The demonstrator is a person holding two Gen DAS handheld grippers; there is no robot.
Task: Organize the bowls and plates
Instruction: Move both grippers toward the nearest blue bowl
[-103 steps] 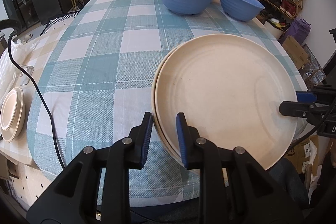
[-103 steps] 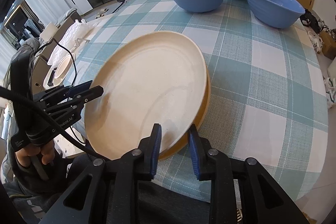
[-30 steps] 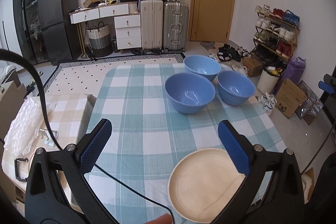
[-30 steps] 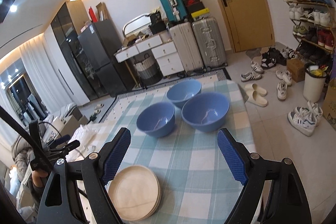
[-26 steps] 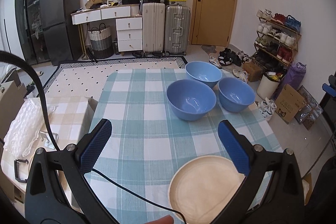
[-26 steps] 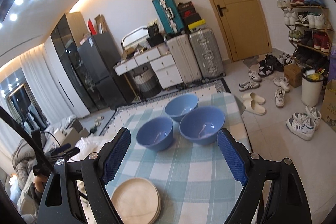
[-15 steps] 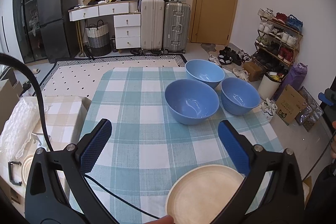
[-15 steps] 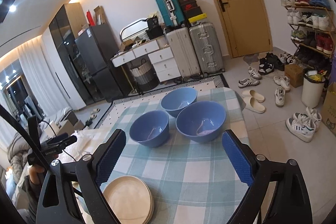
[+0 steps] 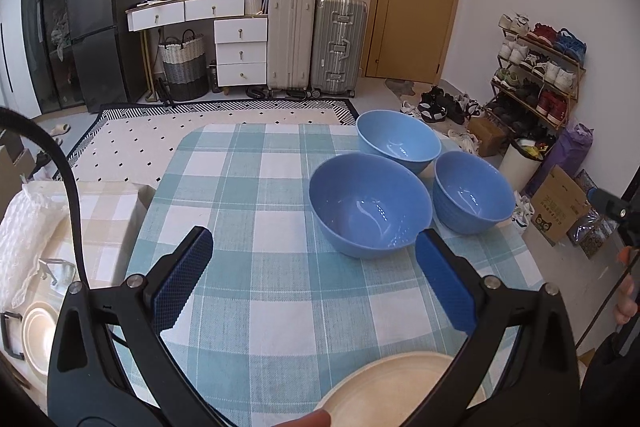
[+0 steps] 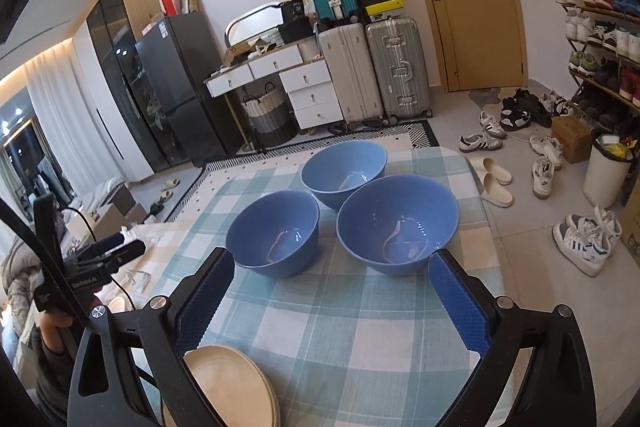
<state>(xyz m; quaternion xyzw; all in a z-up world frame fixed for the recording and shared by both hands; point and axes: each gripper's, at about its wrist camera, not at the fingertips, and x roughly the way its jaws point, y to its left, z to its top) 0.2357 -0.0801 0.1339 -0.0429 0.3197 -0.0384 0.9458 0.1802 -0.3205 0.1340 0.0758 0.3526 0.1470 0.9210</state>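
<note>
Three blue bowls stand close together at the far right of the teal checked table (image 9: 256, 227): a near bowl (image 9: 370, 205), a far bowl (image 9: 398, 141) and a right bowl (image 9: 474, 191). A stack of cream plates (image 9: 400, 387) lies at the near edge. My left gripper (image 9: 314, 281) hangs open above the cloth, short of the near bowl, with nothing between its fingers. My right gripper (image 10: 332, 301) is open wide and empty, in front of two of the bowls (image 10: 276, 233) (image 10: 398, 223). The third bowl (image 10: 344, 173) sits behind them, and the plates (image 10: 232, 387) lie at the lower left.
A low side table with a beige checked cloth (image 9: 100, 211) stands to the left and carries cream dishes (image 9: 38, 331). A black cable (image 9: 68, 195) arcs over it. Beyond the table are drawers (image 9: 240, 47), suitcases (image 9: 312, 43) and a shoe rack (image 9: 540, 75).
Both grippers let go of the plate rim, and the plate stack lies on the table. Over the last second both moved forward and lower toward the bowls. The right jaws widened slightly.
</note>
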